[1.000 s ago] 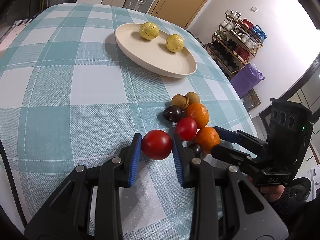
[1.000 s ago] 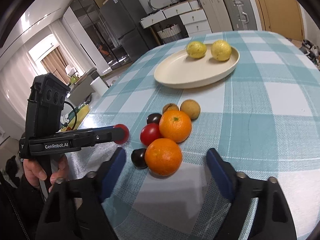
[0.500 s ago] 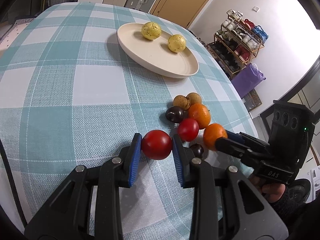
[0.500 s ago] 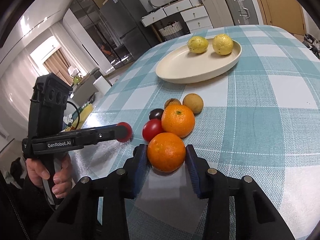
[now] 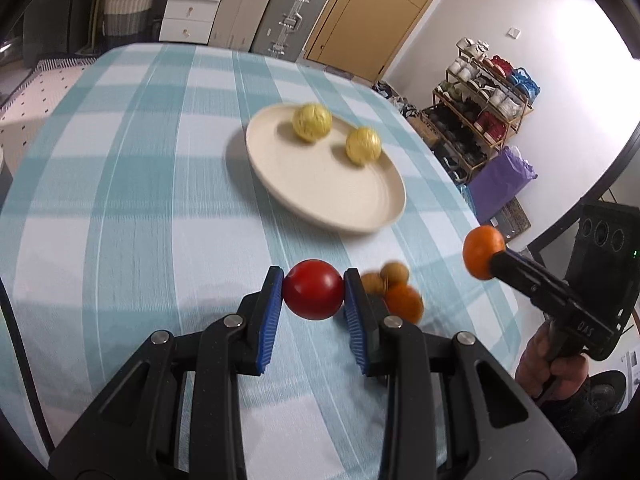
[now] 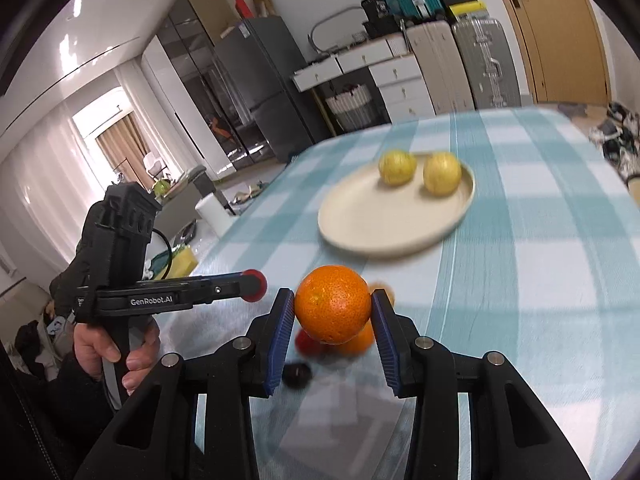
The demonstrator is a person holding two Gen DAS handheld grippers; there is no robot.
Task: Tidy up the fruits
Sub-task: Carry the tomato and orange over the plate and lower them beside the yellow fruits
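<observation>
A glossy red tomato [image 5: 313,295] sits pinched in the left gripper [image 5: 313,300]; the right gripper [image 6: 333,312] clamps a pebbled orange [image 6: 333,303], both above the table [image 5: 120,208]. Only the right view shows a dark plum [image 6: 297,373] below.

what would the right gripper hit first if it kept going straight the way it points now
Probably the bare tablecloth just short of the cream plate, or the plate's near rim; depth is unclear. The right gripper, shut on an orange, points down over the leftover fruit.
</observation>
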